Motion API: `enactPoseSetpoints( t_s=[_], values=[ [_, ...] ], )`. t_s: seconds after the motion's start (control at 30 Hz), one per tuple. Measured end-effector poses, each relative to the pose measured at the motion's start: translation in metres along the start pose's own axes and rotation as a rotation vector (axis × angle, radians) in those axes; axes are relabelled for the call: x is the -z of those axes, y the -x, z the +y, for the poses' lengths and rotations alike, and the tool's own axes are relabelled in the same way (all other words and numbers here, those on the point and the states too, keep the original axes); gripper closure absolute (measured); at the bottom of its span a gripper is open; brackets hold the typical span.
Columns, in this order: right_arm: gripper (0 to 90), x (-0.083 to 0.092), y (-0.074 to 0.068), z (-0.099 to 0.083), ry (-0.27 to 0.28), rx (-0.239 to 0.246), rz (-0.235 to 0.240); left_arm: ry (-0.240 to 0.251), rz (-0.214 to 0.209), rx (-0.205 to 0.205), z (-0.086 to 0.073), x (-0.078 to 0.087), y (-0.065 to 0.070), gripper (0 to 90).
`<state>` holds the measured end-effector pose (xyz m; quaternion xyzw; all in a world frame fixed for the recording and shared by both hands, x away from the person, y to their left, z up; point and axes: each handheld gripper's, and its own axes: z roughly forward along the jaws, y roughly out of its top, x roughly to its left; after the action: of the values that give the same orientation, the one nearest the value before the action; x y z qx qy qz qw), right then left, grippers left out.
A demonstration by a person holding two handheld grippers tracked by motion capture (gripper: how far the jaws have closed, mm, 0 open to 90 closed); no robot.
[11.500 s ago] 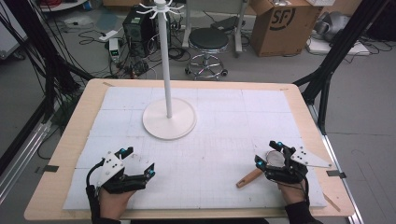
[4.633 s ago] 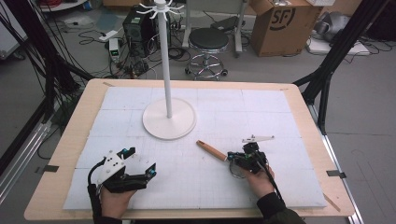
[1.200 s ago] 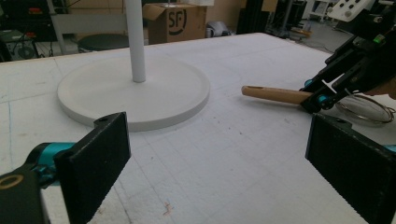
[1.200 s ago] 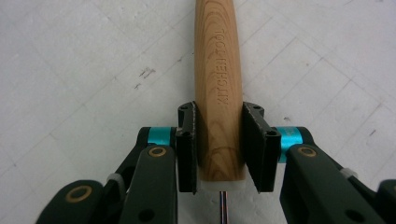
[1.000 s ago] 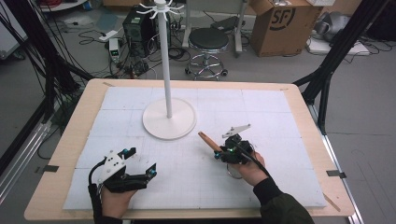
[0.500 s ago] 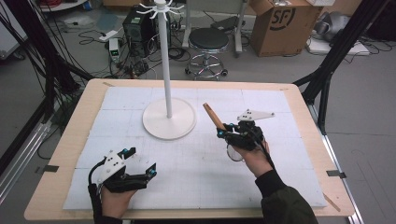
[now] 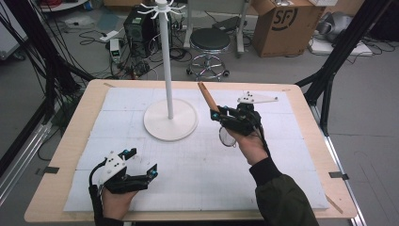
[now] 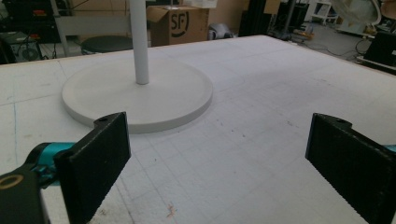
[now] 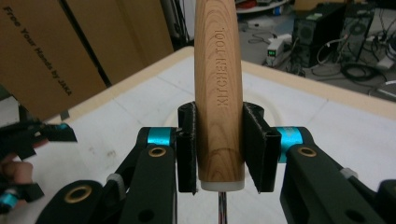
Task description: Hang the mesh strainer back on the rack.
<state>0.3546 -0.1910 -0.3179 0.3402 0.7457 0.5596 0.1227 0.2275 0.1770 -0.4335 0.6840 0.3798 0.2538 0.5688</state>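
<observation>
Above the worktop (image 7: 84, 108), the right tongs (image 7: 217, 114), clamped on the wooden kitchen-tool handle (image 7: 207, 96), have lifted it toward the hook stand (image 7: 164, 56). Hanging looks next. The left tongs (image 7: 140, 162) rest apart.

the right tool (image 7: 221, 114) is raised with jaws clamped, while the left tool (image 7: 141, 162) rests low, jaws wide apart.

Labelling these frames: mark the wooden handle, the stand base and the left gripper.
wooden handle (image 9: 218, 88), right gripper view, mid shaft.
stand base (image 7: 157, 125), high view, bare disc left of pole.
left gripper (image 7: 143, 160), high view, between its fingertips.
</observation>
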Motion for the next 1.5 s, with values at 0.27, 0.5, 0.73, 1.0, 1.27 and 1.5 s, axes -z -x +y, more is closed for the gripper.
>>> enactPoseSetpoints(
  t_s=[0.27, 0.5, 0.73, 1.0, 1.27, 1.5],
  values=[
    [68.6, 0.001, -0.004, 0.032, 0.116, 0.009, 0.039, 0.002, -0.003, 0.012, 0.000, 0.000, -0.003, 7.2],
    [68.5, -0.002, -0.008, 0.053, 0.176, 0.018, 0.062, 0.006, -0.003, 0.020, -0.001, -0.001, -0.005, 7.2],
    [68.5, -0.005, -0.010, 0.065, 0.231, 0.027, 0.086, 0.005, 0.001, 0.029, -0.002, -0.002, -0.007, 7.2],
    [68.5, -0.009, -0.013, 0.083, 0.274, 0.033, 0.100, -0.010, -0.003, 0.029, -0.003, -0.004, -0.008, 7.2],
    [68.5, -0.009, -0.011, 0.092, 0.347, 0.024, 0.118, -0.009, 0.002, 0.040, -0.005, -0.004, -0.009, 7.2],
    [68.6, -0.013, -0.006, 0.096, 0.406, -0.004, 0.136, -0.013, 0.000, 0.038, -0.005, -0.004, -0.009, 7.2]
  ],
)
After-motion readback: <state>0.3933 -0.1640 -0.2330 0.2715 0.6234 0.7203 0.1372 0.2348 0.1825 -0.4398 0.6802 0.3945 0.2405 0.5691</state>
